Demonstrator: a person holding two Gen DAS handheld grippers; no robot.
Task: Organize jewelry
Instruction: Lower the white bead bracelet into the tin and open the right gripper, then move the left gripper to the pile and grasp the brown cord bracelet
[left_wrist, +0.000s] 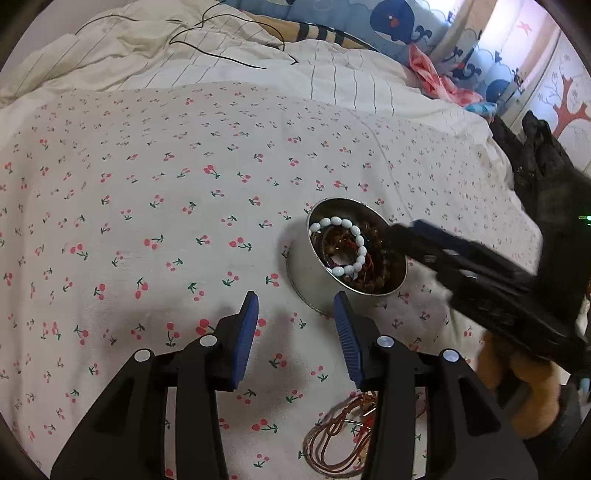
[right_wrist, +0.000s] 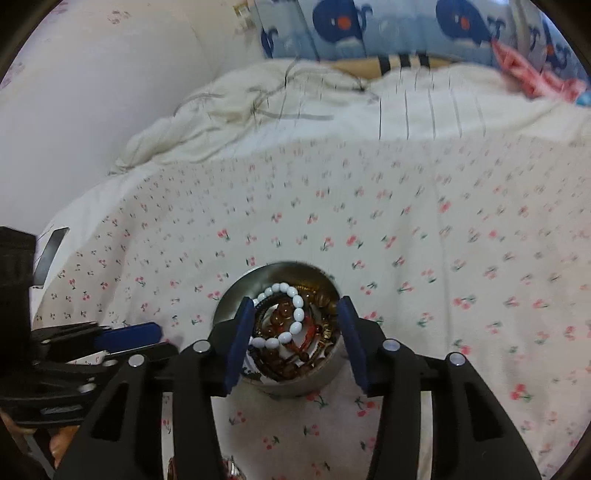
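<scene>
A round metal tin (left_wrist: 298, 267) stands on the cherry-print sheet. It holds a white bead bracelet (left_wrist: 355, 236) on top of brown bead strands (left_wrist: 373, 275). My left gripper (left_wrist: 295, 300) hovers open just in front of the tin, with only sheet between its blue pads. A tangle of red-brown cord jewelry (left_wrist: 332, 439) lies on the sheet under its right finger. My right gripper (right_wrist: 295, 302) is open above the tin (right_wrist: 295, 384), its pads apart on either side of the white bracelet (right_wrist: 298, 314) and not touching it. It reaches in from the right (left_wrist: 393, 236).
A crumpled striped duvet (left_wrist: 221, 62) with a thin black cable (left_wrist: 229, 55) lies behind the sheet. Whale-print cushions (left_wrist: 391, 22) and pink cloth (left_wrist: 428, 70) line the far side. A dark object (left_wrist: 535, 166) sits at the bed's right edge. A white wall (right_wrist: 92, 92) is on the left.
</scene>
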